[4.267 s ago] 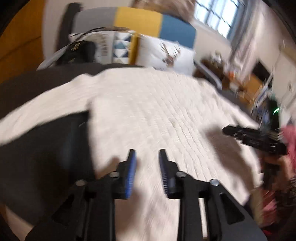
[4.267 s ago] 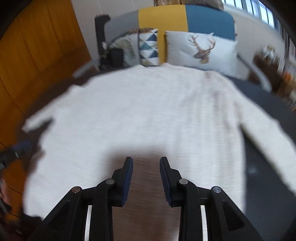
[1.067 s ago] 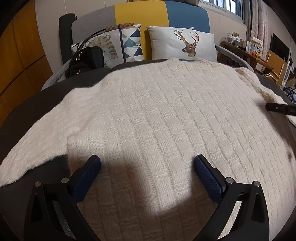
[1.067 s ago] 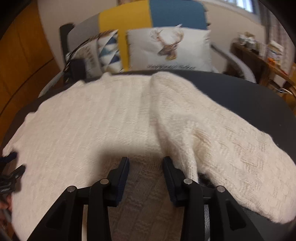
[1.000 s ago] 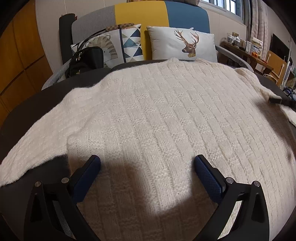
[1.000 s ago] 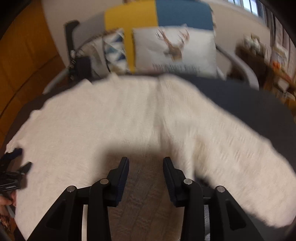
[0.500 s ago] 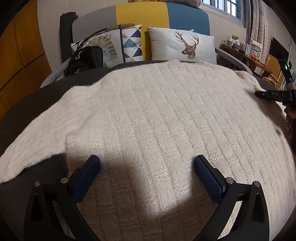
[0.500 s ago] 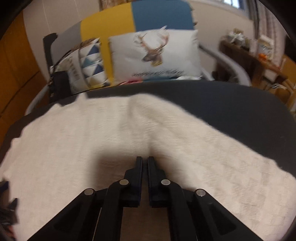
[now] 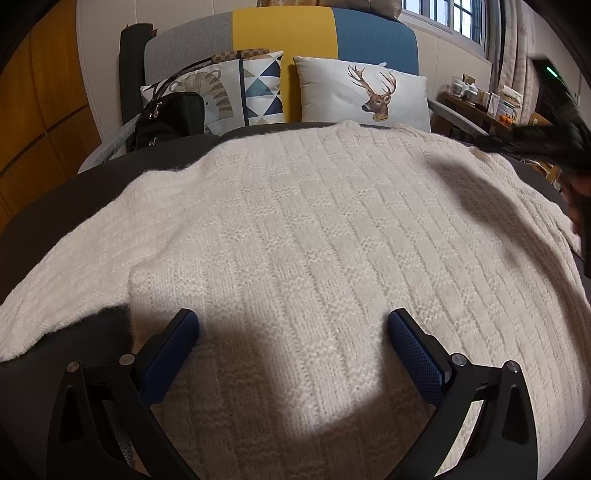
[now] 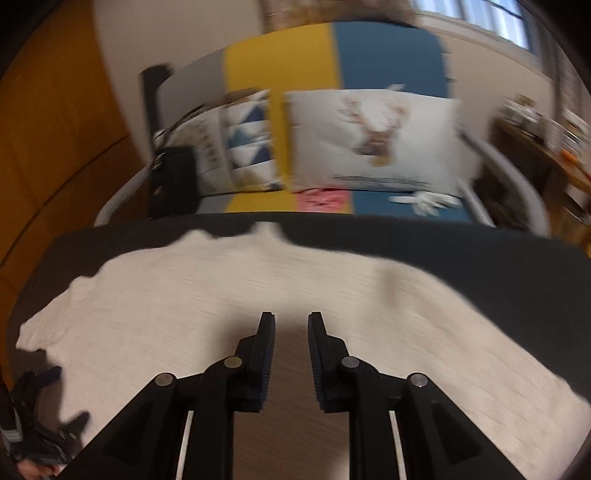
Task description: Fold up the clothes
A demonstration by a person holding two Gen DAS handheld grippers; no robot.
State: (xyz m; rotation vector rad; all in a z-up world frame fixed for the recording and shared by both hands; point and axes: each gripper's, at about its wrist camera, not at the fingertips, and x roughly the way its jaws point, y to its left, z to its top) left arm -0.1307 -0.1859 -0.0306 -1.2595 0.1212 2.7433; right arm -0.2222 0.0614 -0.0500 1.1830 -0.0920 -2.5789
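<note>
— Nearest the left wrist camera?
— Left gripper (image 9: pixel 293 325), low over the cream knitted sweater (image 9: pixel 314 236), jaws spread wide with nothing between them. Blue pads (image 9: pixel 415 356) just above the knit, a dark shadow pooled underneath on the hem end.

— And nearest the right wrist camera?
— Right gripper (image 10: pixel 290 325), jaws parted by a narrow gap, holding nothing. Blurred picture. Hovering above the sweater (image 10: pixel 221 295), a brownish shadow directly below the fingers.

— Where is the sweater lying?
— Spread flat across the dark table (image 9: pixel 66 206), body in the middle with a basket-weave pattern. Left sleeve (image 9: pixel 70 273) angled out toward the near left edge, dark tabletop showing in the notch between sleeve and body. Far end reaching almost to the table's back edge in the left view. In the right view, further from that edge, a dark band of table (image 10: pixel 461 251) beyond it.

— Anything at the sides?
— Right gripper again, seen from the left camera as a blurred black shape (image 9: pixel 546 140) at the upper right, casting a shadow on the knit. Left gripper partly visible at the right view's lower left corner (image 10: pixel 33 417).

— Beyond the table?
— Sofa (image 9: pixel 280 40) with a grey, yellow and blue back. On it a deer cushion (image 9: pixel 365 96), a triangle-patterned cushion (image 9: pixel 258 88), and a black handbag (image 9: pixel 166 118) at the left end. Wooden panelling (image 9: pixel 40 107) further left; window (image 9: pixel 447 14) far right.
</note>
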